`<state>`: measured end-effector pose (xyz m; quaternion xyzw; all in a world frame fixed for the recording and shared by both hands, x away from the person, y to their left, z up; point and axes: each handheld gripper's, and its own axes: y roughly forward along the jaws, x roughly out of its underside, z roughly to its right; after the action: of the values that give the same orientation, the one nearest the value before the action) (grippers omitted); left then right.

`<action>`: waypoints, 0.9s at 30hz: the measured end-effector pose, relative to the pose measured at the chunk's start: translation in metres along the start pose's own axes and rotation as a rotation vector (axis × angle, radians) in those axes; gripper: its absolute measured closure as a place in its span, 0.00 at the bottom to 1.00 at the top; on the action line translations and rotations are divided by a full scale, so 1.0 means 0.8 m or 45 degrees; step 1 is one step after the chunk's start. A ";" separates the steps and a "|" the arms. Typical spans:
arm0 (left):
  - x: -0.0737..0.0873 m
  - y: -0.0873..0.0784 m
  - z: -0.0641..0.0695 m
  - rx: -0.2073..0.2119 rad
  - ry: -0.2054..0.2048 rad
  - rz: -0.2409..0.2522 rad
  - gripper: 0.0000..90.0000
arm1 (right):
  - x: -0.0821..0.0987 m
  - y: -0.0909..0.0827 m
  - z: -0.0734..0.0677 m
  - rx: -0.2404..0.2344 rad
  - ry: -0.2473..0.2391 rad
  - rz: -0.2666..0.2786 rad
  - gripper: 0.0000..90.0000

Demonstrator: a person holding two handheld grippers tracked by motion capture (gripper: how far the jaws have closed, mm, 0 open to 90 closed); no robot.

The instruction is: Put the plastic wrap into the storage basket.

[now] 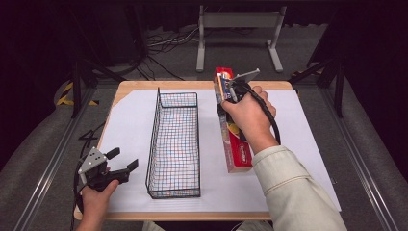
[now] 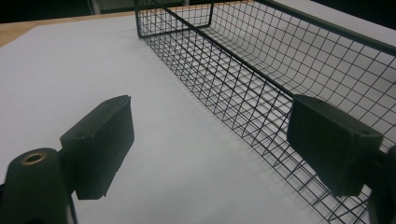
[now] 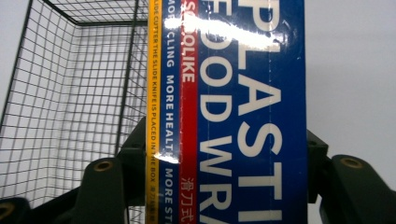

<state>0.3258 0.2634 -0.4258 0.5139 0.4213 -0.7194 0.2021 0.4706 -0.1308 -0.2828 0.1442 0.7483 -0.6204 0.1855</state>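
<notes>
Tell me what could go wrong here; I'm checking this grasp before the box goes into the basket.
1. The right hand-held gripper holds the long plastic wrap box near one end, so the free end may sag or swing.
2. The wire basket is narrow; a tilted box could catch its rim.
3. The left hand-held gripper sits open beside the basket, not steadying it.

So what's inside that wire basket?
Nothing: through the basket mesh only white table cover shows. The wrap box is outside, clamped in the right gripper, which hides part of the box.

wire basket (image 1: 174,144) walls flank bare sheet (image 1: 127,120).
</notes>
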 end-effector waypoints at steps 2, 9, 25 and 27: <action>0.001 0.002 -0.002 0.017 -0.023 0.006 0.17 | -0.001 0.001 -0.007 -0.005 0.006 -0.008 0.45; 0.001 0.003 -0.003 0.017 -0.035 0.020 0.17 | -0.003 0.004 -0.027 -0.037 0.052 -0.019 0.45; 0.001 0.002 -0.001 0.015 -0.023 0.022 0.17 | -0.004 0.006 -0.073 -0.066 0.098 -0.048 0.45; 0.001 0.001 -0.002 0.014 -0.027 0.028 0.17 | -0.005 0.006 -0.078 -0.070 0.110 -0.042 0.45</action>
<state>0.3268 0.2640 -0.4267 0.5120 0.4095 -0.7248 0.2114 0.4701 -0.0687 -0.2752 0.1532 0.7746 -0.5959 0.1466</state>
